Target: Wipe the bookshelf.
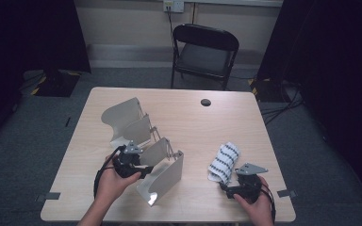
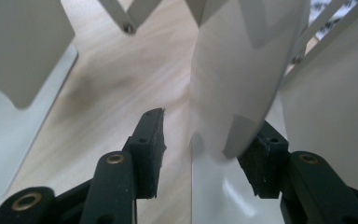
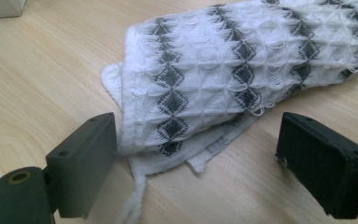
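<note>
Currently the left gripper (image 1: 147,170) sits at the near left part of the bench (image 1: 188,117), its fingers (image 2: 150,140) reaching into a white folding rack (image 1: 143,143) made of flat panels joined by thin hinged bars. In the left gripper view one rounded panel (image 2: 242,74) stands upright between the two fingers; the right finger lies against or just behind the panel's lower edge, while the left finger stands clear of it with bare wood showing in the gap. The fingers are partly spread, and the pads do not press the panel from both sides. The rack stretches diagonally from the bench's far left toward its near middle, with the nearest panel (image 1: 162,181) standing upright just beside the left hand (image 1: 111,183).

At the near right, the right gripper (image 1: 227,187) rests low in the right hand (image 1: 254,207), pointed at a folded white cloth with dark diamond stripes (image 1: 224,161). In the right gripper view the fingers (image 3: 81,161) are spread wide on either side of the cloth's near end (image 3: 223,74); the left finger is touching or just beside the folded edge, and the right finger is well apart from it. The cloth lies flat on the bench, a loose thread trailing from its near corner. Beyond the bench stands a black folding chair (image 1: 205,52).
</note>
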The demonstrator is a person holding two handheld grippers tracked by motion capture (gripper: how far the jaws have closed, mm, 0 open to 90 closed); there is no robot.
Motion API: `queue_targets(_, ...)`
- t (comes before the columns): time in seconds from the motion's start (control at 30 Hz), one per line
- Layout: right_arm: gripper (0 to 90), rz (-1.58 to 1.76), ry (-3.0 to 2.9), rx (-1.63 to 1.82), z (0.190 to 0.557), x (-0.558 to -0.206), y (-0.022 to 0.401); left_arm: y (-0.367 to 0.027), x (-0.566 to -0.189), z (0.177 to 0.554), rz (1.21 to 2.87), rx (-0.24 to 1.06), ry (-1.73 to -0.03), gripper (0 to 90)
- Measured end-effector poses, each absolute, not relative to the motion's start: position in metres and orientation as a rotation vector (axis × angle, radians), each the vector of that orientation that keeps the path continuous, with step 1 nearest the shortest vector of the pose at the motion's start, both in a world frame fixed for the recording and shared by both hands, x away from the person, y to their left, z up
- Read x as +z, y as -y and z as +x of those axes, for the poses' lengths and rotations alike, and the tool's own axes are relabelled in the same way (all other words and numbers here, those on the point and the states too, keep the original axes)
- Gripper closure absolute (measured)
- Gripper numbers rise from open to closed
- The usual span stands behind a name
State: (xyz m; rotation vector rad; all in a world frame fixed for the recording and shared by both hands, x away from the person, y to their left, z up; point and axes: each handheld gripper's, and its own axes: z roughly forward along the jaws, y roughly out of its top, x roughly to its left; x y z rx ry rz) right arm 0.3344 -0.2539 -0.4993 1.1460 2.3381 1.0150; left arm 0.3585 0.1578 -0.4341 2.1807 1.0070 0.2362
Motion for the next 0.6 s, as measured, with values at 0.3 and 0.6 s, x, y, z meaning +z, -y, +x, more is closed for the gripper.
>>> queue_targets(0.3, 11.7, 1.146, -2.338, 1.015, 0.334, -0.499, 0.254, -0.144, -0.419, 0.369, 2.178, 0.255, -0.979, 57.8)
queue_targets(0.6, 11.7, 1.146, -2.338, 1.015, 0.334, -0.499, 0.254, -0.143, -0.416, 0.373, 2.198, 0.289, -0.972, 86.0)
